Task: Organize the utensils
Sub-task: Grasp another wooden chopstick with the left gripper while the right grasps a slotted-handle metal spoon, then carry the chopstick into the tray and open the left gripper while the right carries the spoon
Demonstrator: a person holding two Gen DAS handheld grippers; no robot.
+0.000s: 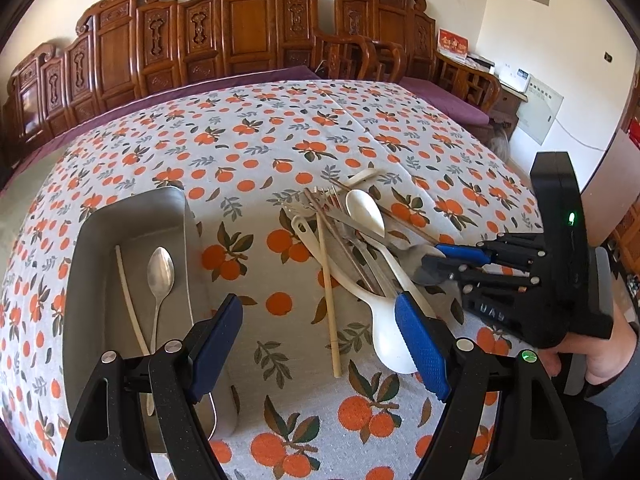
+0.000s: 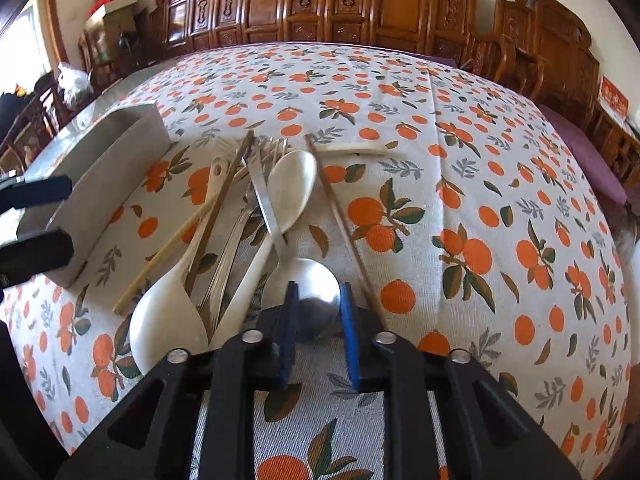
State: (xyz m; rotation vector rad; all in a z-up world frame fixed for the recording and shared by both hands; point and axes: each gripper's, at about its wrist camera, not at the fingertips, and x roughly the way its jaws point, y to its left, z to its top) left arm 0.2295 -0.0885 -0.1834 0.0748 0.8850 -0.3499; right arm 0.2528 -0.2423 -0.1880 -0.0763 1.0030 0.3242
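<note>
A heap of utensils lies on the orange-print tablecloth: white plastic spoons, metal forks, chopsticks. A metal tray at the left holds a metal spoon and a pale chopstick. My left gripper is open and empty, hovering between tray and heap. My right gripper is shut on the bowl of a metal spoon at the near end of the heap; it also shows in the left wrist view. The tray shows at the left in the right wrist view.
Carved wooden benches with purple cushions stand behind the table. A wooden side table with boxes stands at the back right. Open tablecloth spreads right of the heap.
</note>
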